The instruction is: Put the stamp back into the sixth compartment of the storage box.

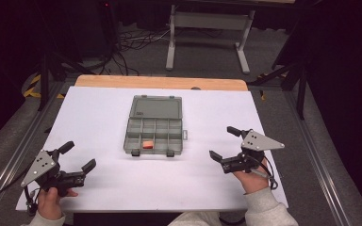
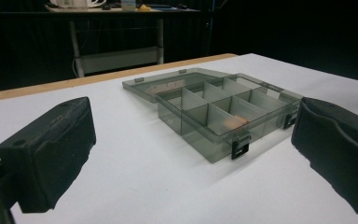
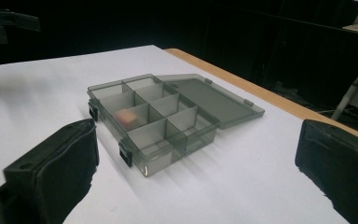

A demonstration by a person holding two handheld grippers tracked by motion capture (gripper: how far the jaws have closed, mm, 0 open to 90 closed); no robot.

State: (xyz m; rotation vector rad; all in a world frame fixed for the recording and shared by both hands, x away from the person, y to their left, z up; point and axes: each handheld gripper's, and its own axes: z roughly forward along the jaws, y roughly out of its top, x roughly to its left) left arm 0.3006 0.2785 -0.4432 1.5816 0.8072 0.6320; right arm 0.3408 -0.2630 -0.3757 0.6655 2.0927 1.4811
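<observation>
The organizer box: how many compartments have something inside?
1. The organizer box holds one orange block in its near row, second compartment from the person's left; the other compartments look empty.

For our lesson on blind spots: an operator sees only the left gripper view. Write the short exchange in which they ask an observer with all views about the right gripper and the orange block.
Operator: Where is the right gripper?
Observer: The right gripper sits to the right of the box, apart from it, with its jaws open.
Operator: Which compartment holds the block?
Observer: From above, the block lies in the near row, second compartment from the left.
</observation>
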